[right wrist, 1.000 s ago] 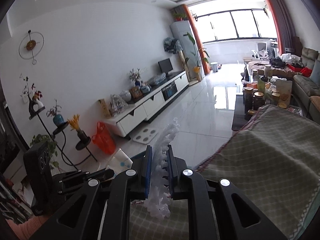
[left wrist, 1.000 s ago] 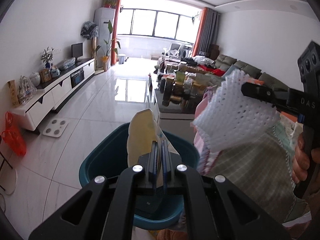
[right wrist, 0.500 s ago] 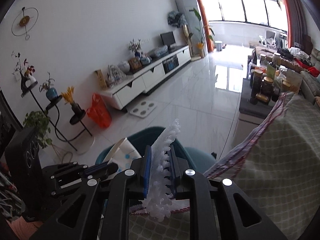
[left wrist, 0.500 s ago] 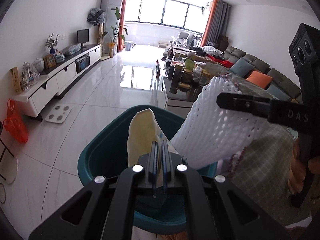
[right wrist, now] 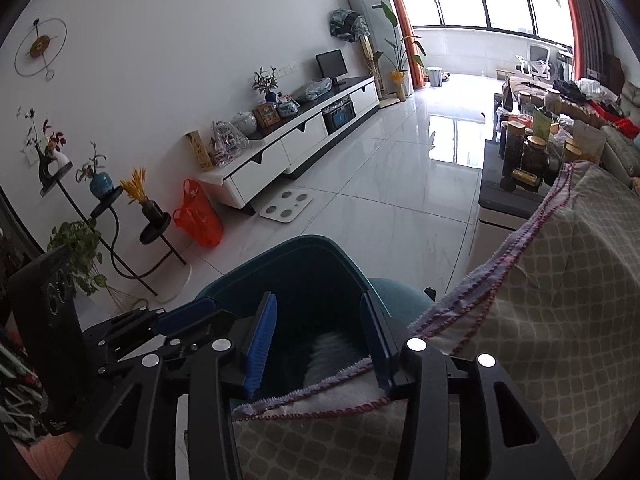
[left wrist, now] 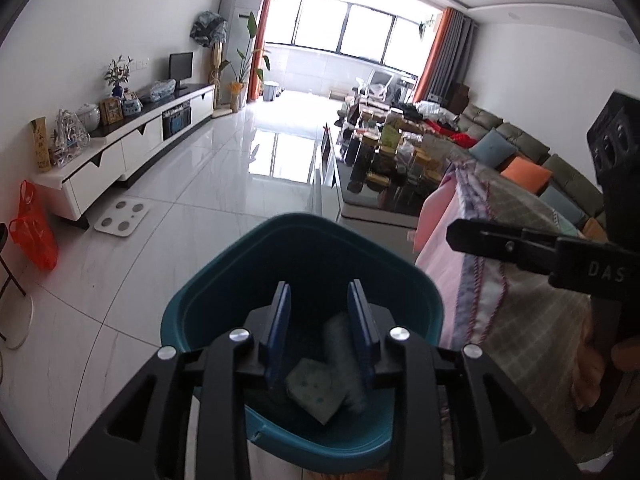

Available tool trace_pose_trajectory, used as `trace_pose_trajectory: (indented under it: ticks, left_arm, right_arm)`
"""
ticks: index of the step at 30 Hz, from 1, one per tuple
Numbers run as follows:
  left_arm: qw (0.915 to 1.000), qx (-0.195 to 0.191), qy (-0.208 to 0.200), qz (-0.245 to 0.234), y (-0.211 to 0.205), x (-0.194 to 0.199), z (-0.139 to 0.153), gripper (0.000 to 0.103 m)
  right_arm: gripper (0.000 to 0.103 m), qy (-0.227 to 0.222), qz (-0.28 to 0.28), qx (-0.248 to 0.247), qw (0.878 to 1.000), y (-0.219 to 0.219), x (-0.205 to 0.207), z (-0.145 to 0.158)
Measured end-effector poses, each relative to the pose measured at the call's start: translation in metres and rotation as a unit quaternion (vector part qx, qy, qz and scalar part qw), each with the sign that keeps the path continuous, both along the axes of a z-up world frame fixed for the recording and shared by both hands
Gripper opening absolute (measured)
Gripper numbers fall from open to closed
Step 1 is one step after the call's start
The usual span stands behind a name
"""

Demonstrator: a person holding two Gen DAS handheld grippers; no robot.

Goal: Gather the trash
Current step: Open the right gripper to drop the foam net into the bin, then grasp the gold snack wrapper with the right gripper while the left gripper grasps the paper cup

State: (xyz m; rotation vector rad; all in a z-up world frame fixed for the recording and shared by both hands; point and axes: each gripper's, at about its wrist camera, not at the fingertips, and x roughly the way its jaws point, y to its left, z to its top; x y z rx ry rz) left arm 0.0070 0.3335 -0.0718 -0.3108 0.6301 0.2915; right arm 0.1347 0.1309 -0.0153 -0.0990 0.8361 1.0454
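A teal bin [left wrist: 224, 292] stands on the floor beside the cloth-covered table [left wrist: 532, 320]. Inside it lie a pale wrapper [left wrist: 316, 394] and the white foam net [left wrist: 344, 360], both dim in the bin's shadow. My left gripper [left wrist: 320, 304] hangs over the bin, its jaws opening and nothing between them. In the right wrist view my right gripper [right wrist: 318, 316] is above the same bin [right wrist: 304, 256], jaws opening and empty, with the foam net [right wrist: 332, 352] lying below. The right gripper's finger [left wrist: 500, 240] reaches in from the right in the left wrist view.
The checked tablecloth [right wrist: 560, 300] with its fringed hem drapes next to the bin. On the white tile floor are a bathroom scale [left wrist: 122, 220] and an orange bag [left wrist: 34, 232] by the low TV cabinet [left wrist: 132, 148]. A crowded coffee table [left wrist: 384, 168] and a sofa lie beyond.
Both grippers have opened. The pale wrapper has dropped from the left gripper and the foam net from the right gripper into the bin. The right gripper had moved left and down over the bin.
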Motion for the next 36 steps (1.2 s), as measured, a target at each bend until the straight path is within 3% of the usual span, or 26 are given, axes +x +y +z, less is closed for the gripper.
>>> trace_pose_trajectory:
  ticks: [6,10,14,19,28,36]
  left_arm:
    - [0.9997,0.003,-0.022,-0.008,-0.010,-0.002,0.015,0.036]
    - [0.9983,0.006,-0.051,-0.028,-0.026,-0.007,0.028,0.046]
    - [0.9945,0.001,-0.084,-0.062,-0.050,-0.011,0.041,0.055]
    - [0.9861,-0.005,-0.104,-0.130,-0.096,-0.001,0.049,0.058]
    - [0.9586,-0.012,-0.096,-0.268,-0.202,0.035,0.043,0.058]
    - [0.9320,-0.008,-0.075,-0.354,-0.282,0.062,0.037,0.060]
  right_arm:
    - [0.045,0.001,-0.005,0.030,1.000,-0.022,-0.002,0.013]
    - [0.045,-0.009,-0.013,0.053,0.998,-0.047,-0.009,0.026]
    - [0.048,-0.034,-0.029,0.076,0.996,-0.086,-0.019,0.041]
    - [0.052,-0.062,-0.073,0.093,0.991,-0.143,-0.033,0.053]
    - [0.052,-0.107,-0.177,0.081,0.975,-0.249,-0.053,0.056]
    - [0.054,-0.140,-0.284,0.053,0.947,-0.335,-0.074,0.050]
